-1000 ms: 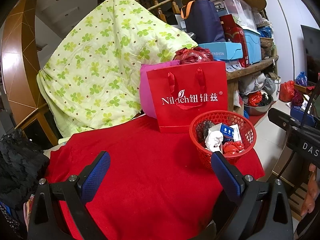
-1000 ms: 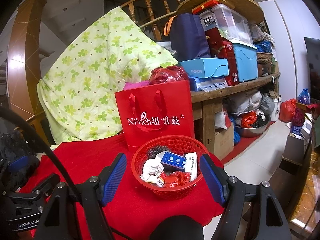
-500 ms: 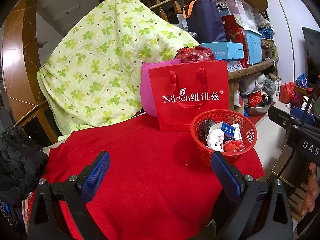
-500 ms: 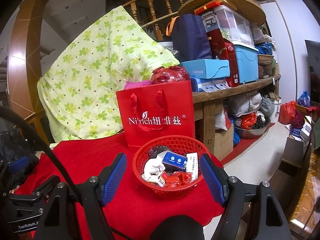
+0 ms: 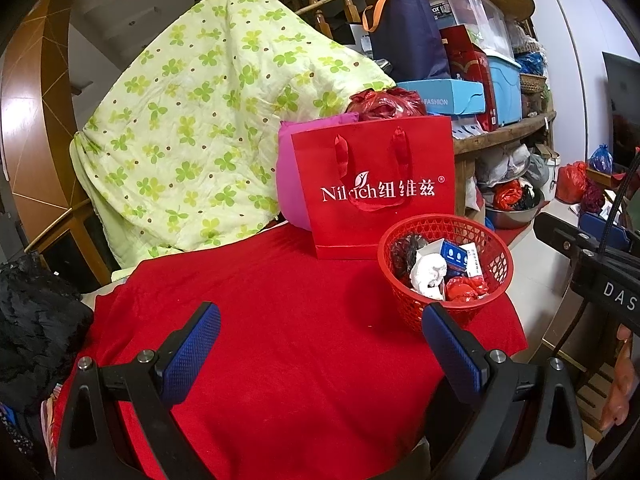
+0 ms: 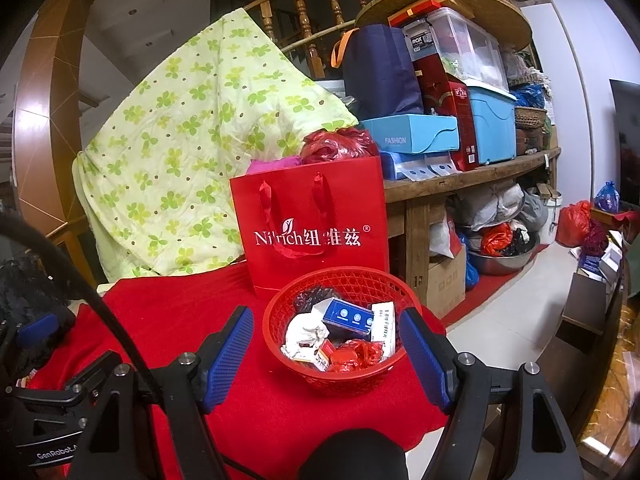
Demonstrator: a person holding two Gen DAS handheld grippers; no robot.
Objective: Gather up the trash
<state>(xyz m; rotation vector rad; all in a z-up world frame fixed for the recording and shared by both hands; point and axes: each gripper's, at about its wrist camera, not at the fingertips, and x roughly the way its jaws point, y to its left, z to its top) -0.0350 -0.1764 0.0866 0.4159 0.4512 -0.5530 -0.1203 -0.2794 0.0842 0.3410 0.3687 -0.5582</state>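
Red cloth is covering the bench (image 6: 168, 320) in front of me, with a cluttered storage room sitting behind it: a green clover-print quilt (image 6: 192, 152) is slumping against a stair rail, and a red paper gift bag (image 6: 312, 232) is standing upright at the back of the cloth. What I am attending to is the red mesh basket (image 6: 340, 280), which is resting near the bench's right front corner just ahead of the gift bag and is already holding the trash: a crumpled white tissue (image 6: 306, 330), a blue and white carton (image 6: 347, 315), a white box (image 6: 383, 328) and some red wrappers (image 6: 356, 356). My right hand-held gripper (image 6: 326, 354) is sitting wide with nothing between its blue pads, and the basket is lying straight ahead of it, framed almost centrally in the gap, so I am judging this the nearer hand by a clear margin. My left hand-held gripper (image 5: 320, 354) is also standing wide and empty, hovering over bare red cloth, and from there the basket (image 5: 446, 276) is lying ahead and off to the right, just beyond its right pad. The basket is round, so no long axis is dictating a wrist angle; I am reckoning the rim is the part to take. No loose trash is showing on the cloth in either view.
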